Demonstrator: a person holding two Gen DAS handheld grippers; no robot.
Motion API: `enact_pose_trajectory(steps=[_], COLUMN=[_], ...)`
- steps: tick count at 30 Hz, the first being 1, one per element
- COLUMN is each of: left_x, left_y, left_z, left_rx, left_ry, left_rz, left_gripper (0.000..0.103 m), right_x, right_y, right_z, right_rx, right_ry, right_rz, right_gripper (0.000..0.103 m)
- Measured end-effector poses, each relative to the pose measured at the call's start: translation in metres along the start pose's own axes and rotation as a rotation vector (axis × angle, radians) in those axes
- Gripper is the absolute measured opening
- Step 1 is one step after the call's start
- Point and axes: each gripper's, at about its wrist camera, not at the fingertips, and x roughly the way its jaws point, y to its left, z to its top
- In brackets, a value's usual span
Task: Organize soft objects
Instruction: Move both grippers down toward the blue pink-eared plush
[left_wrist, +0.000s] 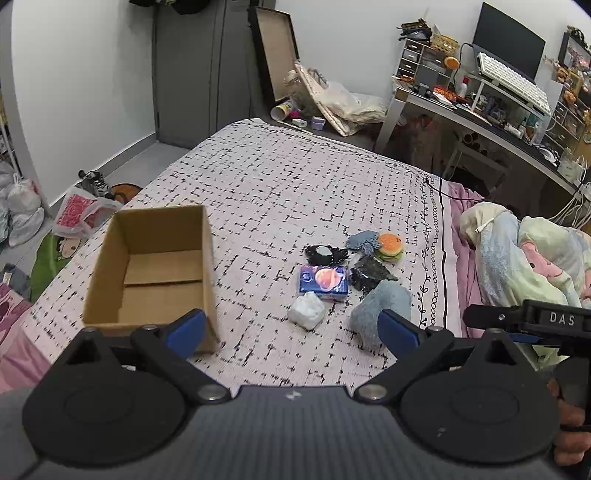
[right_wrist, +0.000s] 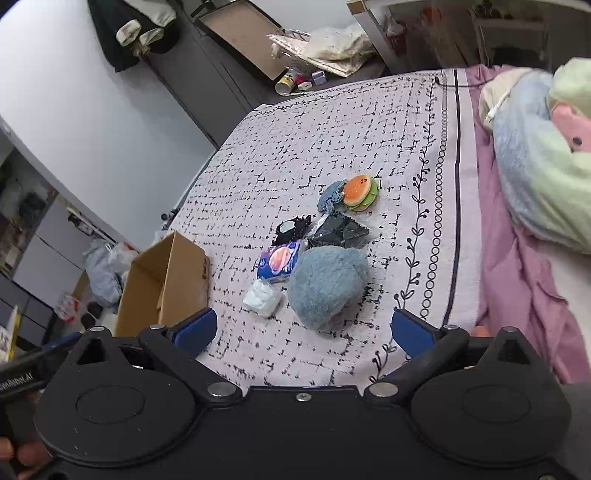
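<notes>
I am seeing the fluffy blue-grey plush lump (right_wrist: 328, 286) lying on the patterned bedspread (right_wrist: 332, 140) just ahead of my right gripper (right_wrist: 304, 332), whose jaws are standing wide and empty; my left gripper (left_wrist: 291, 330) is gaping empty too, the open brown cardboard box (left_wrist: 155, 269) ahead-left.

The bedspread (left_wrist: 295, 192) is showing as matt woven cloth, pale with a black broken-grid print. The cardboard box (left_wrist: 155, 266) is looking like plain brown corrugated card, dull and unprinted. The blue plush (right_wrist: 327, 284) is appearing fuzzy and deep-piled, while the burger toy (right_wrist: 360, 192) is looking smooth and softly matt. The tissue pack (left_wrist: 324, 282) is wearing glossy printed plastic film, and the black packet (right_wrist: 338, 230) is glinting like shiny crinkled plastic. The white wad (left_wrist: 306, 312) is looking soft and crumpled. The left gripper (left_wrist: 291, 330) is showing matt black plastic arms, smooth blue pads (left_wrist: 186, 330) and bright metal pivot pins.
</notes>
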Motion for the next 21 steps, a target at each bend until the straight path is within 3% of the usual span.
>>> enact_pose_trajectory(steps=[6, 8, 10, 19, 21], left_x=[0.024, 0.035, 0.048, 0.087, 0.095], left_y=[-0.01, -0.014, -0.019, -0.047, -0.055], left_z=[0.004, 0.003, 0.003, 0.005, 0.005], left_rx=[0.015, 0.029, 0.041, 0.083, 0.094], left_ry=[0.018, 0.034, 0.064, 0.116, 0.123], left_rz=[-0.025, -0.032, -0.031, -0.053, -0.065], left_gripper=[0.094, 0.09, 0.085, 0.074, 0.066], right_x=[0.024, 0.032, 0.038, 0.045, 0.047], right_y=[-0.019, -0.025, -0.029, -0.05, -0.057], right_z=[0.009, 0.011, 0.012, 0.012, 0.013], right_rx=[0.11, 0.14, 0.151, 0.246, 0.28], right_ry=[0.0, 0.001, 0.009, 0.018, 0.019], right_rz=[-0.01, -0.024, -0.023, 0.017, 0.026], right_gripper=[0.096, 0.087, 0.084, 0.085, 0.086])
